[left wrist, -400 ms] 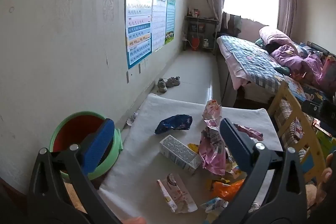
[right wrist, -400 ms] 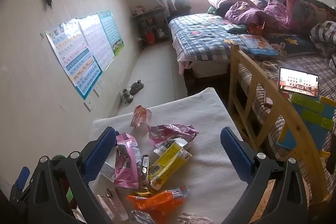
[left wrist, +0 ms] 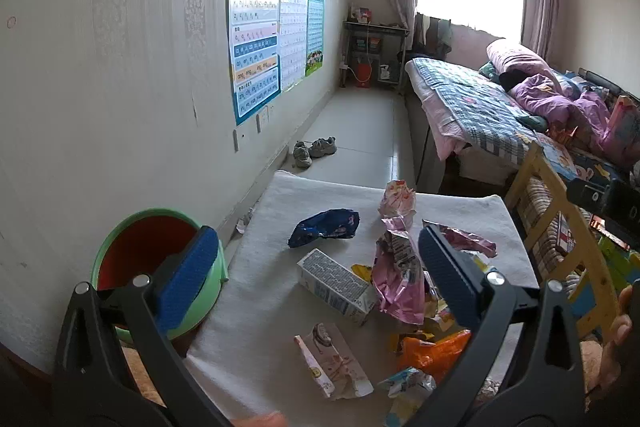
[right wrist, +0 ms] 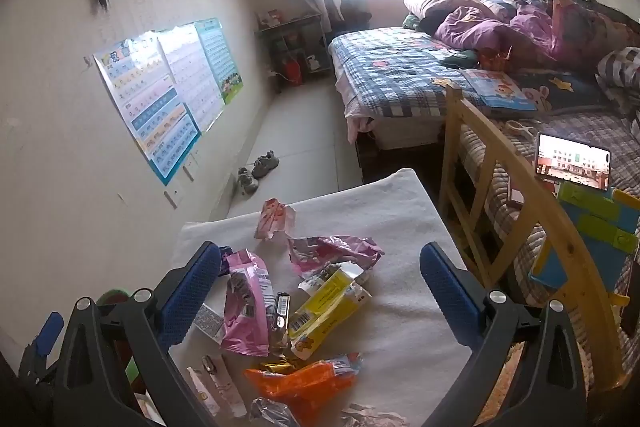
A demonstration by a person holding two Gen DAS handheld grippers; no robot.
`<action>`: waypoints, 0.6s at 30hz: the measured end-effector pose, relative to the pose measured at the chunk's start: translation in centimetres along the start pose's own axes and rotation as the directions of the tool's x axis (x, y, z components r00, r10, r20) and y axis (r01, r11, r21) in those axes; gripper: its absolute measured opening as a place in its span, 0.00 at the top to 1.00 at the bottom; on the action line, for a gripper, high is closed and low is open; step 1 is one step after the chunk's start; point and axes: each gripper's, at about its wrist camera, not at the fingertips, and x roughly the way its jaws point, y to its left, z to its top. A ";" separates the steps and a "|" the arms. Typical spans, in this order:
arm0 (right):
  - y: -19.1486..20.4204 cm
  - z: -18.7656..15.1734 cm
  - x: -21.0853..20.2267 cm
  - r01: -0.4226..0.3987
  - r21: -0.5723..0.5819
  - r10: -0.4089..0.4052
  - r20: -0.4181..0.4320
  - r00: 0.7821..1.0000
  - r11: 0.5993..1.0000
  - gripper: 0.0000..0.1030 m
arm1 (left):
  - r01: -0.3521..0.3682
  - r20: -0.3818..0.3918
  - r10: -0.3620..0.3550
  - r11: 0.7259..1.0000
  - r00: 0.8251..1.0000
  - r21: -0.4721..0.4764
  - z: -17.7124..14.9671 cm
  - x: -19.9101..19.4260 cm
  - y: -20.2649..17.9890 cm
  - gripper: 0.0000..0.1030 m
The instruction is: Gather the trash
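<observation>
Wrappers lie scattered on a white cloth-covered table [left wrist: 280,307]. In the left wrist view I see a blue wrapper [left wrist: 324,227], a grey-and-white carton [left wrist: 334,285], a pink foil bag [left wrist: 398,279], an orange wrapper [left wrist: 436,347] and a pale pink packet [left wrist: 332,363]. My left gripper [left wrist: 316,281] hovers above them, open and empty. A green bin with a red inside [left wrist: 148,259] stands at the table's left. In the right wrist view, my right gripper [right wrist: 320,291] is open over the pink bag [right wrist: 244,303], a yellow carton [right wrist: 328,307] and the orange wrapper [right wrist: 304,383].
A wooden bed rail [right wrist: 520,195] borders the table's right side, with a phone [right wrist: 572,161] on a stand behind it. A bed [left wrist: 472,107] and small shoes [left wrist: 312,149] on the floor lie beyond. The wall with posters [left wrist: 256,39] runs along the left.
Both views have shifted slightly; the left gripper has edged a little nearer the table. The trash has not moved and both grippers stay open.
</observation>
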 end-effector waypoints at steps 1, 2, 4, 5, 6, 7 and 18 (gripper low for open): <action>0.0 0.0 0.0 0.000 0.000 0.000 0.001 1.000 1.000 0.07 | 0.001 -0.001 -0.001 1.000 1.000 0.000 -0.1 0.0 -0.1 0.04; 0.0 0.0 0.0 0.002 -0.002 -0.002 0.000 1.000 1.000 0.07 | 0.002 -0.002 -0.002 1.000 1.000 -0.001 -0.1 0.1 0.0 0.04; 0.0 -0.1 0.0 0.004 -0.006 -0.004 0.000 1.000 1.000 0.07 | 0.000 -0.004 0.000 1.000 1.000 -0.005 -0.2 0.0 -0.1 0.04; 0.0 -0.1 0.1 0.004 -0.006 -0.004 -0.001 1.000 1.000 0.07 | -0.002 -0.006 0.002 1.000 1.000 -0.008 -0.3 0.1 -0.1 0.04; 0.0 -0.1 0.1 0.004 -0.005 -0.004 -0.002 1.000 1.000 0.07 | -0.003 -0.007 0.003 1.000 1.000 -0.011 -0.2 0.0 0.2 0.04; 0.0 -0.1 0.1 0.003 -0.005 -0.003 -0.001 1.000 1.000 0.07 | -0.006 -0.010 0.006 1.000 1.000 -0.012 -0.1 0.0 0.2 0.04; 0.3 -0.3 0.1 -0.010 -0.029 0.010 -0.012 1.000 1.000 0.07 | -0.016 -0.025 0.016 1.000 1.000 -0.008 0.1 0.1 0.4 0.04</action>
